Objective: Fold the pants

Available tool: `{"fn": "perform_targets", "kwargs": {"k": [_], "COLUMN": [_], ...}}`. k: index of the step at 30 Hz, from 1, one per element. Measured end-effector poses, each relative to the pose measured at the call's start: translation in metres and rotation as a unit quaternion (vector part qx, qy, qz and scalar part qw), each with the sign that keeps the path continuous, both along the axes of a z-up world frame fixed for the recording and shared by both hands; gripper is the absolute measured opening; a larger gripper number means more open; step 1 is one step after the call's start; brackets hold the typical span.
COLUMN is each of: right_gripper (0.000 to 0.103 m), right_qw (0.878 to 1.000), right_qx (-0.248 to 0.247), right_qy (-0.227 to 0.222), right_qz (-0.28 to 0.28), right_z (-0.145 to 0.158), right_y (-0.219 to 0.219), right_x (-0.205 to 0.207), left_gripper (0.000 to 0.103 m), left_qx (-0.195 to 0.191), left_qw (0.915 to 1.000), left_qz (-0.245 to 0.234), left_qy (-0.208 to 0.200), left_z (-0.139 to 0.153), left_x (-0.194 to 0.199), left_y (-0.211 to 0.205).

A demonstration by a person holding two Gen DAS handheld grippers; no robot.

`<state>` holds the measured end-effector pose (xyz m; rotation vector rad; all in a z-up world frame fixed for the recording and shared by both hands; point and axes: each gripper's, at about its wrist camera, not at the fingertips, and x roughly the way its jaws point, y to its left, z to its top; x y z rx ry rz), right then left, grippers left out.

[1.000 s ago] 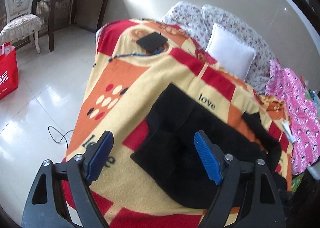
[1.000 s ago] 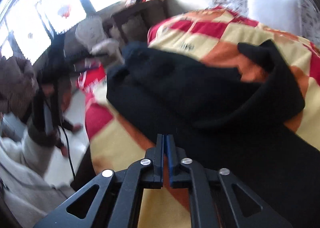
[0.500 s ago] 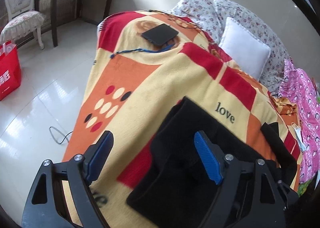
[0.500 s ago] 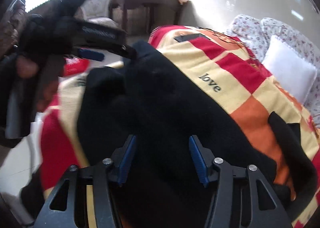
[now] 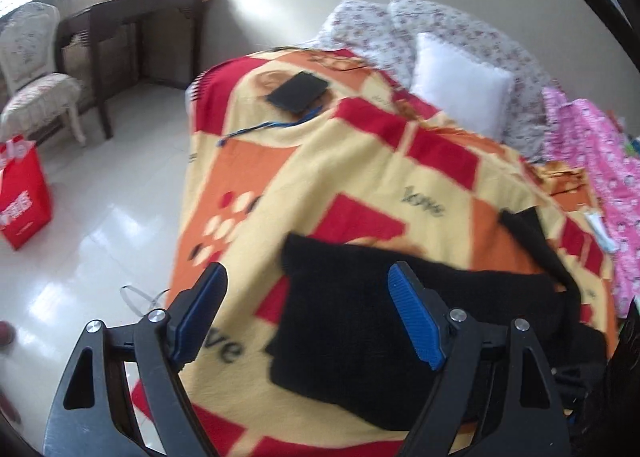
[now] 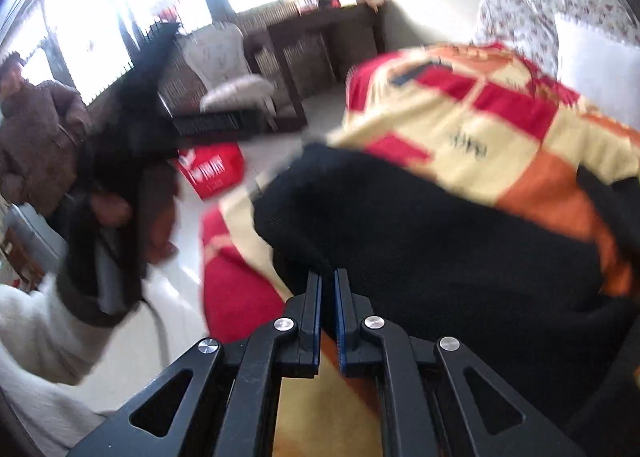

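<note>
The black pants (image 5: 360, 317) lie folded in a thick block on the near end of the bed's orange, red and yellow blanket (image 5: 320, 161). A loose black strip trails off to the right. My left gripper (image 5: 308, 317) is open and empty, hovering above the pants' left edge. In the right wrist view the pants (image 6: 420, 225) fill the middle. My right gripper (image 6: 328, 289) has its jaws almost together with a thin gap, at the near edge of the pants; I cannot see cloth between them. The left gripper (image 6: 132, 105) shows blurred at the left, held by a hand.
A black flat case (image 5: 298, 92) with a blue cord lies on the far part of the blanket. A white pillow (image 5: 460, 93) and pink bedding (image 5: 592, 161) are at the head and right. A red bag (image 5: 22, 193), a chair (image 5: 36, 69) and a dark desk (image 5: 140, 29) stand on the tiled floor to the left.
My right gripper was open over the pants half a second ago and has now closed to a thin gap at their near edge. My left gripper has stayed open and drawn back a little.
</note>
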<state>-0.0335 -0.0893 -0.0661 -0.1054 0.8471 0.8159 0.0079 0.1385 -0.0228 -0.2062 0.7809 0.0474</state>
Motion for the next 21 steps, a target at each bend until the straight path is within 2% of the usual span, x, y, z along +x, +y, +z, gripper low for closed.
{"fn": "perform_targets", "kwargs": {"k": [2, 3, 4, 5, 6, 7, 9, 10, 12, 14, 17, 19, 20, 21], "right_gripper": [0.012, 0.015, 0.026, 0.033, 0.046, 0.053, 0.054, 0.059, 0.069, 0.069, 0.069, 0.068, 0.066, 0.042], "right_qw": [0.999, 0.999, 0.998, 0.998, 0.998, 0.998, 0.995, 0.992, 0.981, 0.965, 0.956, 0.946, 0.946, 0.949], "right_qx": [-0.001, 0.012, 0.026, 0.031, 0.036, 0.037, 0.026, 0.009, -0.058, -0.133, -0.161, -0.196, -0.199, -0.19], "right_qy": [0.03, 0.036, 0.047, 0.047, 0.035, 0.009, -0.023, -0.039, -0.069, -0.083, -0.07, -0.073, -0.066, -0.048], "right_qz": [-0.02, -0.024, -0.031, -0.032, -0.035, -0.054, -0.092, -0.119, -0.169, -0.212, -0.237, -0.246, -0.247, -0.246], "right_z": [-0.022, -0.022, -0.017, -0.011, -0.001, 0.013, 0.03, 0.037, 0.04, 0.033, 0.019, 0.007, 0.001, -0.004], "right_y": [0.001, -0.002, -0.009, -0.013, -0.02, -0.032, -0.05, -0.06, -0.071, -0.077, -0.087, -0.086, -0.09, -0.094], "right_x": [0.009, 0.012, 0.012, 0.012, 0.011, 0.011, 0.017, 0.025, 0.045, 0.072, 0.111, 0.136, 0.14, 0.15], "left_gripper": [0.083, 0.083, 0.083, 0.083, 0.083, 0.083, 0.083, 0.083, 0.083, 0.083, 0.083, 0.083, 0.083, 0.083], "left_qx": [-0.007, -0.013, -0.015, -0.016, -0.018, -0.023, -0.024, -0.023, -0.021, -0.017, -0.004, 0.009, 0.023, 0.037], "left_qw": [0.9998, 0.9998, 0.9999, 0.9999, 0.9998, 0.9996, 0.9993, 0.9992, 0.9989, 0.9984, 0.9978, 0.9972, 0.9969, 0.9966], "left_qz": [0.004, 0.003, 0.001, 0.0, -0.002, -0.008, -0.02, -0.027, -0.037, -0.052, -0.067, -0.073, -0.074, -0.073], "left_qy": [0.018, 0.017, 0.008, 0.001, -0.006, -0.014, -0.02, -0.021, -0.021, -0.015, -0.002, 0.009, 0.011, 0.012], "left_z": [-0.008, -0.008, -0.005, -0.002, 0.001, 0.004, 0.007, 0.008, 0.007, 0.002, -0.01, -0.019, -0.023, -0.025], "left_x": [0.003, 0.001, -0.003, -0.005, -0.007, -0.01, -0.011, -0.01, -0.007, -0.003, 0.004, 0.008, 0.009, 0.009], "left_y": [0.002, 0.002, 0.001, -0.001, -0.003, -0.006, -0.016, -0.024, -0.036, -0.05, -0.069, -0.08, -0.086, -0.089]}}
